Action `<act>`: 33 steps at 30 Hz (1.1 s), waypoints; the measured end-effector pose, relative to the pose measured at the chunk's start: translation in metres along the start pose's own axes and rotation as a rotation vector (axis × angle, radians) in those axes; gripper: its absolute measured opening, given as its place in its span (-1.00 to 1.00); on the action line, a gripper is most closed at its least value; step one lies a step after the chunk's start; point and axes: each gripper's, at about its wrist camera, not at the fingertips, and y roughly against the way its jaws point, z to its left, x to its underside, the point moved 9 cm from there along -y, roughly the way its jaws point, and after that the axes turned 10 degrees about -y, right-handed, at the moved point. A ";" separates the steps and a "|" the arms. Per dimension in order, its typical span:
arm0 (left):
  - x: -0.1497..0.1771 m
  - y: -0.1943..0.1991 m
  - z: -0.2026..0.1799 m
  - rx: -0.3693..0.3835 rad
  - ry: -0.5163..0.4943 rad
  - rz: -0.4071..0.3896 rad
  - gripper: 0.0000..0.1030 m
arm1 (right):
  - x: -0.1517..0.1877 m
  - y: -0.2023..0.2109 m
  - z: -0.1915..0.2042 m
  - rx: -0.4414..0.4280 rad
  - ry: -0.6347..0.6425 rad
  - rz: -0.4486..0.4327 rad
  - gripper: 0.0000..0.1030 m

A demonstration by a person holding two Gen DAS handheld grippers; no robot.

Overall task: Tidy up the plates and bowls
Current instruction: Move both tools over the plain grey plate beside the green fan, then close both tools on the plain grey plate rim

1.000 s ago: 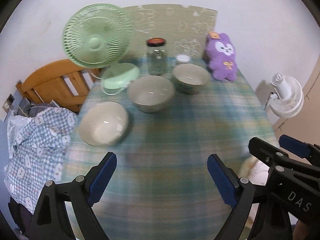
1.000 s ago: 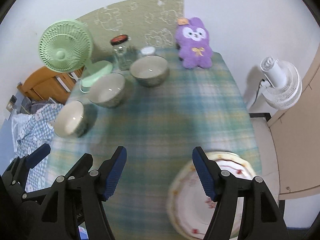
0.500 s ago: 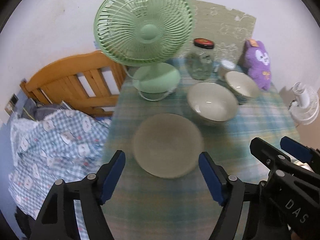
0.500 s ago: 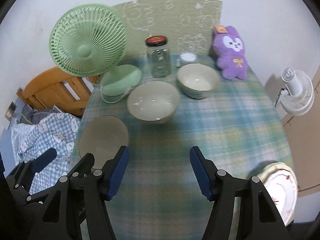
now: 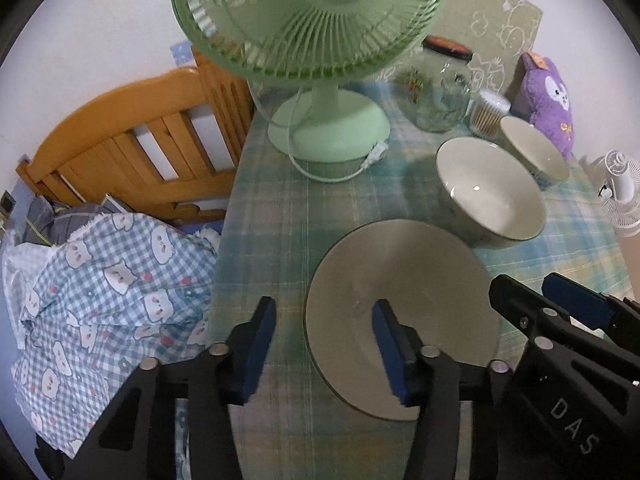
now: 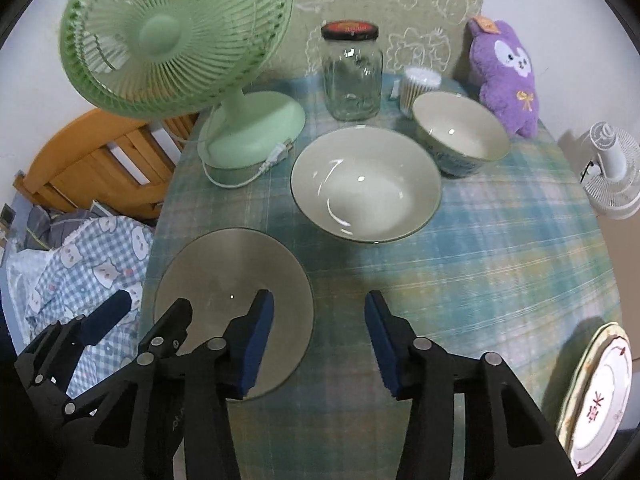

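Observation:
Three bowls stand in a row on the checked tablecloth: a near bowl (image 5: pixel 400 304) (image 6: pixel 224 276) in shadow, a middle bowl (image 5: pixel 488 196) (image 6: pixel 366 184) and a far bowl (image 5: pixel 534 152) (image 6: pixel 460 132). My left gripper (image 5: pixel 324 320) straddles the near bowl's left rim, one finger inside and one outside, and its jaws are closing. My right gripper (image 6: pixel 320 312) straddles the same bowl's right rim, with its jaws closing too. Neither pair of pads presses on the rim. A stack of flowered plates (image 6: pixel 600 392) lies at the table's near right edge.
A green desk fan (image 6: pixel 176 36) with its cord stands behind the near bowl. At the back are a glass jar (image 6: pixel 352 76), a cotton-swab tub (image 6: pixel 418 88) and a purple plush (image 6: pixel 506 76). Checked bedding (image 5: pixel 104 280) and a wooden headboard (image 5: pixel 132 136) lie past the left table edge.
Both grippers have swung left and down from the middle of the table onto the near-left bowl. Both pairs of jaws have narrowed. The plates have slid to the right edge of view.

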 end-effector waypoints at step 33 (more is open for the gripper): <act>0.008 -0.010 -0.017 0.028 -0.045 0.044 -0.74 | 0.013 -0.031 -0.007 0.058 0.017 0.087 -0.72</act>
